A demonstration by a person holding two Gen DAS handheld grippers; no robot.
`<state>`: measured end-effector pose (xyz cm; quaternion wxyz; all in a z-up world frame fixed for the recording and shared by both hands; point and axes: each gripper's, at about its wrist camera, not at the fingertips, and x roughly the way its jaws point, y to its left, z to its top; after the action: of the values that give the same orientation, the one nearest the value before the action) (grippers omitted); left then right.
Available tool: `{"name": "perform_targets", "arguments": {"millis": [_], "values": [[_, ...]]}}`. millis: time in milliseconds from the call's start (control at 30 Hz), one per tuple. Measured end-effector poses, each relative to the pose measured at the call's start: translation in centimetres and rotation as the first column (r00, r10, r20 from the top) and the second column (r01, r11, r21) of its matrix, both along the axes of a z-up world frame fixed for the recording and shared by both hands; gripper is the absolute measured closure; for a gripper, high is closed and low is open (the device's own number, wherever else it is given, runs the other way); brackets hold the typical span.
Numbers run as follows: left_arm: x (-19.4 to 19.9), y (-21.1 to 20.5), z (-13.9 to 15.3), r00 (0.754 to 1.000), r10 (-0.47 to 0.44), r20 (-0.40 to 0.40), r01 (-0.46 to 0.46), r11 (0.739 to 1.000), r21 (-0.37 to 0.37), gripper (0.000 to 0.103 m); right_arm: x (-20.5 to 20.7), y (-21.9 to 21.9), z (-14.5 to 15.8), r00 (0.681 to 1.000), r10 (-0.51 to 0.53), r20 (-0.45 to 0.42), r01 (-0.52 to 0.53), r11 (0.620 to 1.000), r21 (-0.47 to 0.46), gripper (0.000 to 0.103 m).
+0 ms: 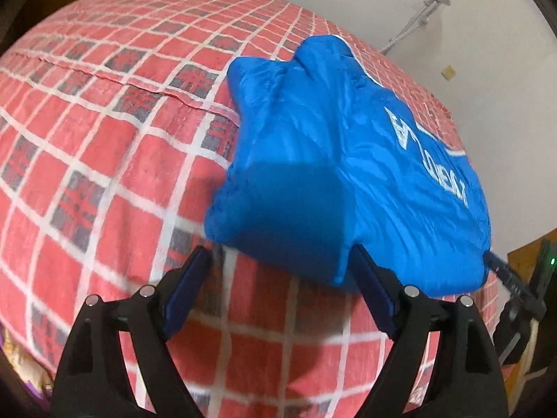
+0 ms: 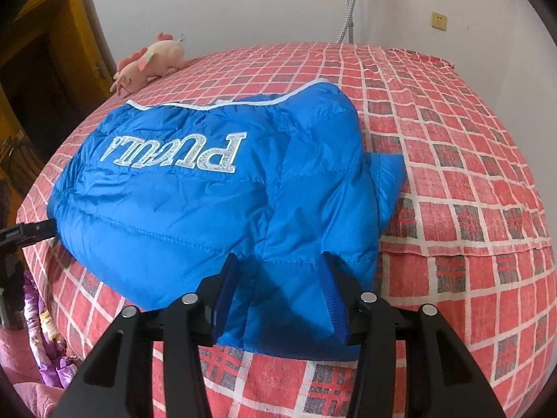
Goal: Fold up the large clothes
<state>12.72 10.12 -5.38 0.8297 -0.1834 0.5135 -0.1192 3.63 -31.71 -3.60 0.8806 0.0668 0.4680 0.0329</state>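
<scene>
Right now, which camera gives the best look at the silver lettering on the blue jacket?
The right wrist view: the lettering lies central, sharp and whole across the blue jacket, though upside down. The left wrist view shows it only at the jacket's right side, foreshortened and blurred.

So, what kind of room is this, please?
Most likely a bedroom in a home. A bed with a red checked sheet fills the view, a pink plush toy lies at its far edge, and a blue padded jacket is folded on it.

The bed (image 2: 452, 174) is covered by a red checked sheet. A folded blue puffer jacket (image 2: 195, 209) and a pink plush toy (image 2: 149, 62) are laid on it.
</scene>
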Motion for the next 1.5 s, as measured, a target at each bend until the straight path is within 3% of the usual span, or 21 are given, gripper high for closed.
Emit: {"name": "perform_targets", "arguments": {"millis": [167,333,500,633,967,1033,1200,1500], "values": [[1.6,0.3,0.3,0.999,0.002,0.044,0.001,0.997,-0.076,0.020,0.2,0.2,-0.3,1.000,0.002,-0.005,-0.002,1.000,-0.003,0.053],[3.6,0.1,-0.8,1.000,-0.009,0.018,0.011,0.994,-0.112,0.020,0.6,0.2,-0.4,1.000,0.003,-0.011,-0.003,1.000,-0.001,0.051],[4.9,-0.1,-0.8,0.999,-0.038,0.032,0.042,0.991,-0.127,0.033,1.1,0.2,-0.6,1.000,0.000,-0.022,0.001,1.000,0.006,0.049],[5.8,0.2,-1.6,0.998,-0.049,0.030,0.054,0.981,-0.187,0.040,1.4,0.3,-1.0,1.000,-0.014,-0.019,0.014,1.000,0.007,0.047],[5.1,-0.5,-1.4,0.994,-0.071,0.082,0.080,0.991,-0.112,0.047,1.8,0.6,-1.6,0.999,-0.050,-0.006,0.050,0.999,0.011,0.046],[4.9,-0.7,-0.9,0.994,-0.069,0.089,0.078,0.992,-0.097,0.053,1.9,0.3,-1.4,0.998,-0.060,-0.018,0.061,0.998,0.030,0.046],[3.6,-2.7,2.3,0.981,-0.092,0.174,0.088,0.996,0.026,0.065,1.5,0.1,0.5,0.998,-0.064,-0.010,0.064,0.997,0.039,0.045],[3.3,-4.9,6.6,0.963,-0.125,0.240,0.112,0.991,0.069,0.070,-1.1,-0.9,3.9,0.996,-0.066,0.064,0.067,0.998,-0.011,0.039]]}}
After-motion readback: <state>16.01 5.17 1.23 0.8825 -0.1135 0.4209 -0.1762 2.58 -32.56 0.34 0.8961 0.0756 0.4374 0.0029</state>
